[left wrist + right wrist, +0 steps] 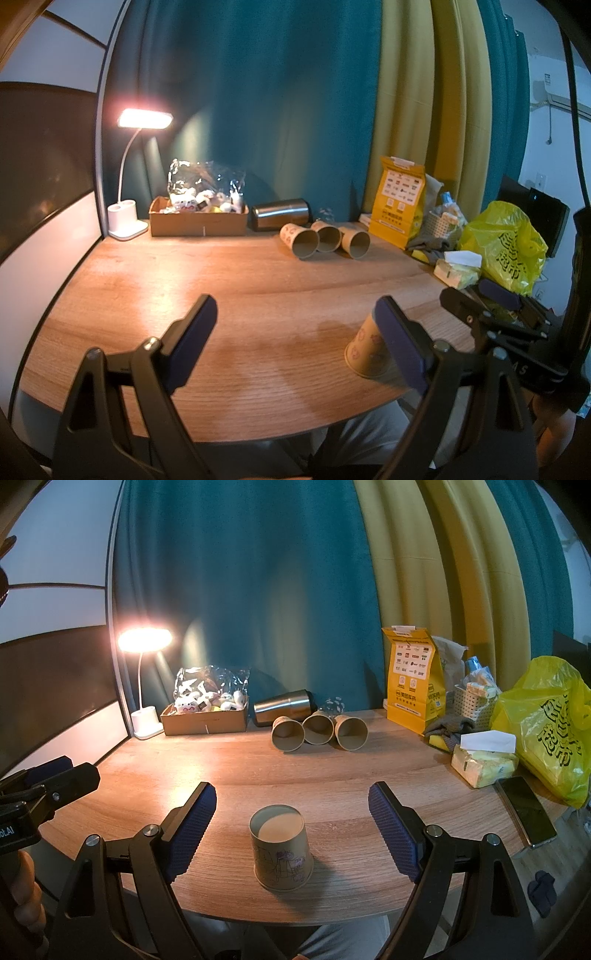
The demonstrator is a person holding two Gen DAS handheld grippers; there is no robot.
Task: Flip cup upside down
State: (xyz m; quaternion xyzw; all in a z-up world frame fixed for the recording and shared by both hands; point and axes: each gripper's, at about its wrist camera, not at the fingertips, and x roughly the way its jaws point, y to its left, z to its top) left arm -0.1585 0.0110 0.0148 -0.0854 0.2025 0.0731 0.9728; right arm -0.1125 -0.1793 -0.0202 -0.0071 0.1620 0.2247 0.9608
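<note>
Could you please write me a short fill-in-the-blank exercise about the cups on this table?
1. The paper cup between the right claw fingers stands with its base facing ____.
2. At the back of the table, ____ paper cups lie on their sides.
3. The fingers of the right claw are ____, not touching the cup.
4. Behind those cups, a steel tumbler lies on its ____.

Missing words: up; three; open; side
</note>
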